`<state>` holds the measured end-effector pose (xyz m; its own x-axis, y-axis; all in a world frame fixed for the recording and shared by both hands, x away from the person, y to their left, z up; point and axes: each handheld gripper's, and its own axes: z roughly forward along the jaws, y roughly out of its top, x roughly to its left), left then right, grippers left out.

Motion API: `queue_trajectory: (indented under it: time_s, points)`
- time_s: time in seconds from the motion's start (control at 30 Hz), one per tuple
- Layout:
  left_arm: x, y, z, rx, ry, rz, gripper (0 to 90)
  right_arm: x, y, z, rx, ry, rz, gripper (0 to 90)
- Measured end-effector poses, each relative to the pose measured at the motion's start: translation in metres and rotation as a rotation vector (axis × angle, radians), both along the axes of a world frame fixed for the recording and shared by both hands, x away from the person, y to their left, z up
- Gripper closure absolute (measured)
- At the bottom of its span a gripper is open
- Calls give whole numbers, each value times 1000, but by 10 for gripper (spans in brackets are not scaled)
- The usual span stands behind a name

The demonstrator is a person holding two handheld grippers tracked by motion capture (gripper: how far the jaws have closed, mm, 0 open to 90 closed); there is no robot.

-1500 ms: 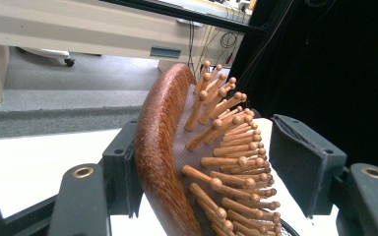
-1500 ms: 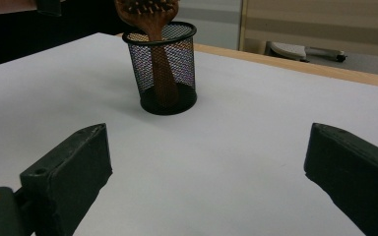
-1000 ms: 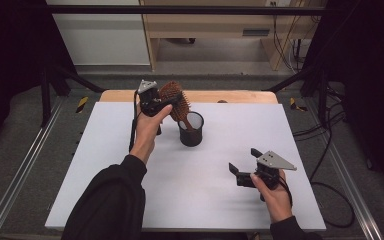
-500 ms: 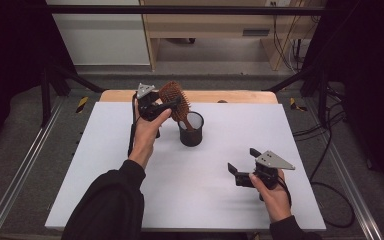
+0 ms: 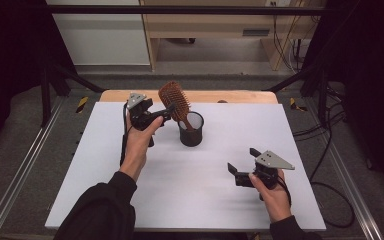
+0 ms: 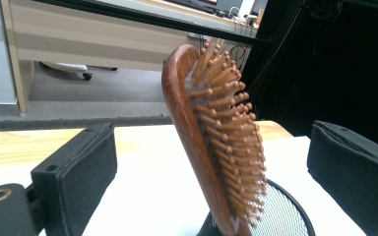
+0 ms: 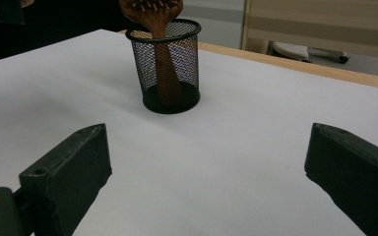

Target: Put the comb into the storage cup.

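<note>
Left gripper (image 5: pixel 161 114) level, jaws opening, hairbrush (image 5: pixel 175 102) between

Looks like a lab or test room set up for recording — not a home. At centre, a white-topped table (image 5: pixel 190 195) with a bare wooden edge (image 5: pixel 240 96), framed by metal rails (image 5: pixel 20 175) at 9 and 3 o'clock. Toward 12 o'clock, a pale wood desk (image 5: pixel 205 25) — cables (image 5: pixel 280 45) hanging at 1 o'clock. Black curtains (image 5: pixel 365 75) at 3 o'clock, grey carpet (image 5: pixel 25 120) underfoot, yellow-black hazard tape (image 5: pixel 82 104) at 10 o'clock.
</note>
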<state>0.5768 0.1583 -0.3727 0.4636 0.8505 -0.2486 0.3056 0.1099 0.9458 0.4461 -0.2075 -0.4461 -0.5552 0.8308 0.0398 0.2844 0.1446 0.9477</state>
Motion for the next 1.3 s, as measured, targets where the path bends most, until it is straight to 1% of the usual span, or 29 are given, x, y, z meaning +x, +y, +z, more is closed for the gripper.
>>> queue_trajectory:
  time_s: [0.13,0.2,0.27,0.33,0.4,0.53,0.6,0.7,0.83,0.9,1.0,1.07,1.23,1.3]
  points:
    - [-11,6,2,14,-14,-8,49,2,-1,-1,-1,0,4,40]
    - [-14,9,3,21,-19,-9,48,4,-1,-2,2,3,5,41]
    - [-15,12,3,34,-25,3,46,5,-2,-2,1,4,4,42]
    - [-16,16,4,24,-25,17,47,5,-2,-2,3,2,1,41]
    - [-19,19,5,34,-33,26,46,4,-1,-2,0,1,4,40]
    - [-25,25,7,49,-44,33,43,4,-2,-2,-2,1,8,36]
    - [-29,29,8,52,-45,38,43,4,-2,-1,4,0,4,36]
    - [-36,34,10,63,-44,47,43,4,-2,0,1,0,1,36]
    - [-45,41,14,67,-54,36,42,3,0,0,-3,-4,4,35]
    - [-49,46,17,85,-65,28,38,3,0,0,-4,-1,4,35]
    - [-55,54,23,63,-78,34,37,3,0,0,-2,2,4,34]
    - [-58,59,25,61,-86,38,36,3,0,0,0,3,4,34]
    - [-62,73,27,66,-87,60,36,3,-1,-1,-1,4,2,34]
    - [-64,79,27,79,-85,65,36,3,-1,-1,-3,5,3,34]
